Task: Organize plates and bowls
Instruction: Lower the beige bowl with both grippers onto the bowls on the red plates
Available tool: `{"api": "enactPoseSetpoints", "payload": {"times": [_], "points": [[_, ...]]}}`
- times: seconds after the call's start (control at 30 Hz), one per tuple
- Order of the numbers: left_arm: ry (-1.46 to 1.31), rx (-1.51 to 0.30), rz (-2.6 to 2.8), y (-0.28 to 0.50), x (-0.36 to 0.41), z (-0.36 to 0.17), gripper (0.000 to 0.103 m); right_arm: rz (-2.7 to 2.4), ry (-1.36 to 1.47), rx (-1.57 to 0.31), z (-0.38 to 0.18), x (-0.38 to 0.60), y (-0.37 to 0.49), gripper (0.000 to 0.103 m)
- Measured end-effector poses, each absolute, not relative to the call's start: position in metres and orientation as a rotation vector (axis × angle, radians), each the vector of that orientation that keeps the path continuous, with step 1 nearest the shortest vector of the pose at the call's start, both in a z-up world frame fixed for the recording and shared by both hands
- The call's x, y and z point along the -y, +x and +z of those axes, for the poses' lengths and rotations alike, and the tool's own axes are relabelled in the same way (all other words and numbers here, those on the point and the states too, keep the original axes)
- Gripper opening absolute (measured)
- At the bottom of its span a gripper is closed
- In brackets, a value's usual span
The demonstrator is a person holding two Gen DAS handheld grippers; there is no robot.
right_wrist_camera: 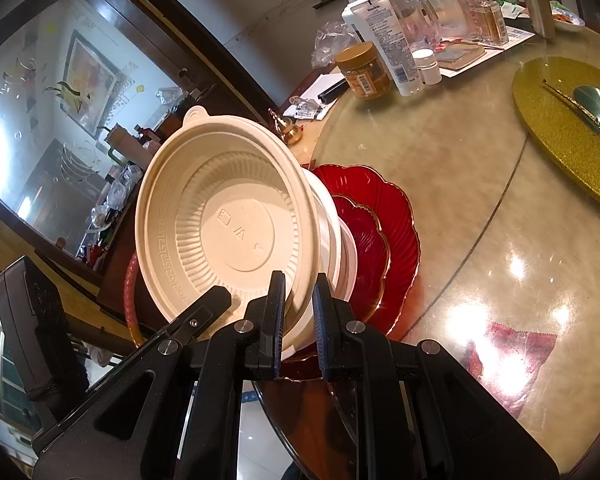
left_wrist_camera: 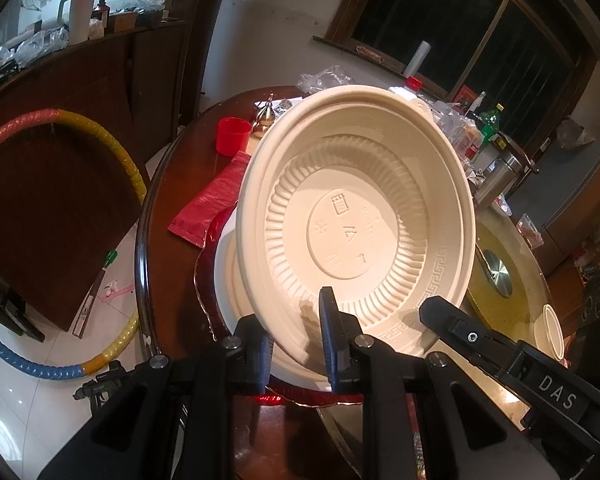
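- The left gripper (left_wrist_camera: 296, 344) points forward and downward, its black fingers nearly together on the near rim of a cream bowl (left_wrist_camera: 352, 208), one pad inside the wall and one outside.
- The right gripper (right_wrist_camera: 299, 320) slants down at a similar angle and pinches the same bowl's (right_wrist_camera: 220, 220) rim, jaws almost closed, with the rim between its blue-edged pads.
- In the left wrist view the right gripper's finger (left_wrist_camera: 456, 322) lies just beside the left one, along the bowl's lower edge; in the right wrist view the left gripper's finger (right_wrist_camera: 204, 306) reaches into the bowl beside the right one.
- The cream bowl is tilted steeply, its ribbed inside and embossed base facing the cameras, held over a white bowl (right_wrist_camera: 336, 240).
- The white bowl sits on a small red plate (right_wrist_camera: 368, 248), which lies on a larger scalloped red plate (right_wrist_camera: 400, 216) near the worktop's (right_wrist_camera: 440, 168) edge.
- A red cup (left_wrist_camera: 232, 136) and a red packet (left_wrist_camera: 216, 200) lie on the worktop beyond the stack.
- A gold turntable mat (right_wrist_camera: 560, 128) sits further in, well apart from the plates.
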State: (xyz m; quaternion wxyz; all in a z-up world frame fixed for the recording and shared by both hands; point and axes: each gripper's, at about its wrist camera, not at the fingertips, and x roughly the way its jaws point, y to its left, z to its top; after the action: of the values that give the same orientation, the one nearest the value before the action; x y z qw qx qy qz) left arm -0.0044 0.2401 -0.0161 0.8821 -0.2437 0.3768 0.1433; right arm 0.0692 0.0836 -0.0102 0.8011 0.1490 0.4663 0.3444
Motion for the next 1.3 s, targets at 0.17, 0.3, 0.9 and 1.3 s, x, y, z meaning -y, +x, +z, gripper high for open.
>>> {"api": "enactPoseSetpoints", "payload": {"times": [0.17,0.3,0.9,1.3], "points": [[-0.508,-0.789,0.296,-0.006,-0.241,-0.017,0.021,0.741,0.318,-1.004,-0.011,-0.084,0.069,0.013],[-0.515,-0.807,0.290,-0.004,-0.243,-0.019,0.021,0.739,0.312,-1.012,-0.011,-0.085,0.071,0.013],[-0.508,-0.853,0.304,0.000,-0.245,-0.027,0.024,0.726,0.303,-1.021,-0.011,-0.086,0.072,0.013],[-0.486,-0.909,0.289,0.006,-0.243,-0.028,0.042,0.734,0.301,-1.013,-0.009,-0.091,0.073,0.013]]}}
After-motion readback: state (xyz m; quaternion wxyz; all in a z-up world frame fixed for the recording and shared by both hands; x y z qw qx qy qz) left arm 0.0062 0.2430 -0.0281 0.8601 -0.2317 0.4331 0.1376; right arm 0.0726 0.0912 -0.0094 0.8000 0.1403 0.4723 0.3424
